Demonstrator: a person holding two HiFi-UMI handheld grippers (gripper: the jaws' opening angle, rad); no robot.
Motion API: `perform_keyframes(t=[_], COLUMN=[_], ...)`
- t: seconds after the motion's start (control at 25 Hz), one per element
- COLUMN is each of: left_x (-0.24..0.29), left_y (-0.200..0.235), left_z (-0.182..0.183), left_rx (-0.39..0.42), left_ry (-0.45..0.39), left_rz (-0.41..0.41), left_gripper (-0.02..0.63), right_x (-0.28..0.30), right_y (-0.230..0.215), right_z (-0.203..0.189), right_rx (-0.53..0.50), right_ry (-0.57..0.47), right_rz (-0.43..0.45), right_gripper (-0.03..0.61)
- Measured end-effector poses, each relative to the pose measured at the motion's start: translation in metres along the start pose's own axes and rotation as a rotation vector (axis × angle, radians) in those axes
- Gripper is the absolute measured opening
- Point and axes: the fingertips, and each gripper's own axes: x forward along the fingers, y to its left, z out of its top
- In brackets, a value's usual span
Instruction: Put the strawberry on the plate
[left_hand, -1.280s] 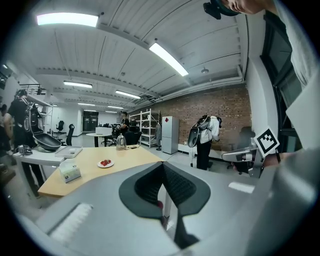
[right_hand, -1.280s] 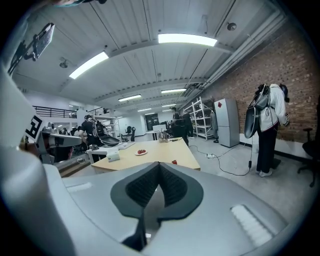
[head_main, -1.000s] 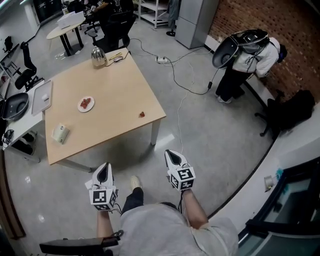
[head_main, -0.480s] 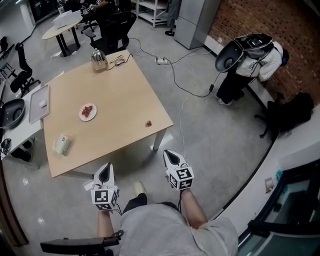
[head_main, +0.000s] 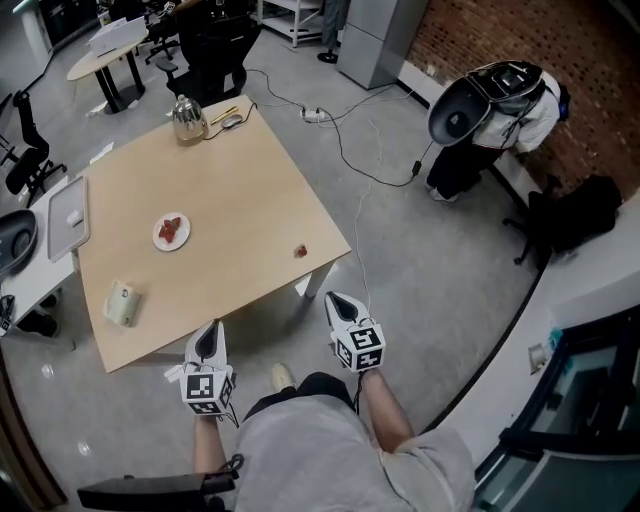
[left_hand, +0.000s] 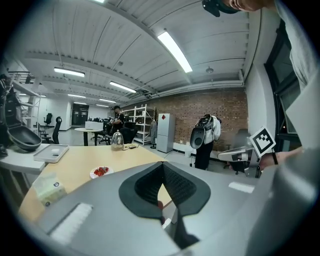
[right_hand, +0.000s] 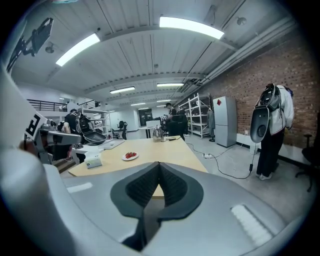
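The right gripper (head_main: 337, 301) (right_hand: 159, 163) has its dark ribbed jaws pressed together with nothing between them. It hangs over the grey concrete floor (head_main: 420, 290), just off the near corner of the table. The left gripper (head_main: 207, 333) (left_hand: 162, 163) is likewise closed and empty, held level with the right one at its 9 o'clock in the head view. Both point towards the square light-wood table (head_main: 230, 170).

The small red strawberry (head_main: 300, 251) lies alone on the bare wood close to the table's near right corner. It is at about 11 o'clock from the right gripper and apart from both grippers. The round white plate (head_main: 158, 237) carries a few red fruit pieces and sits well apart from the strawberry, at its 9 o'clock. A pale green packet (head_main: 121, 303) rests at 7 o'clock from the plate, near the table's edge. A shiny metal kettle (head_main: 187, 119) stands at the far corner, at the plate's 12 o'clock. A flat grey tray (head_main: 68, 204) lies on a white side desk (head_main: 30, 275) at the table's 9 o'clock. A person in a white jacket (head_main: 495, 110) bends beside the red brick wall (head_main: 590, 90) at 2 o'clock.
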Motion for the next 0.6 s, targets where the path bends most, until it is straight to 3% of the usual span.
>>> perform_keyframes(t=[0.28,0.6], left_x=[0.015,0.027], left_y=[0.011,0.029], left_z=[-0.009,-0.025], left_rx=[-0.011,-0.03], left_ry=[0.018,0.068], left_rz=[-0.019,0.013], left_gripper=[0.02,0.02], right_x=[0.023,0.065], right_y=[-0.009,-0.024], right_z=[-0.004,-0.012], right_rx=[-0.01,-0.034], right_ry=[0.014,0.052], right_rz=[-0.03,-0.038], right_gripper=[0.006,0.006])
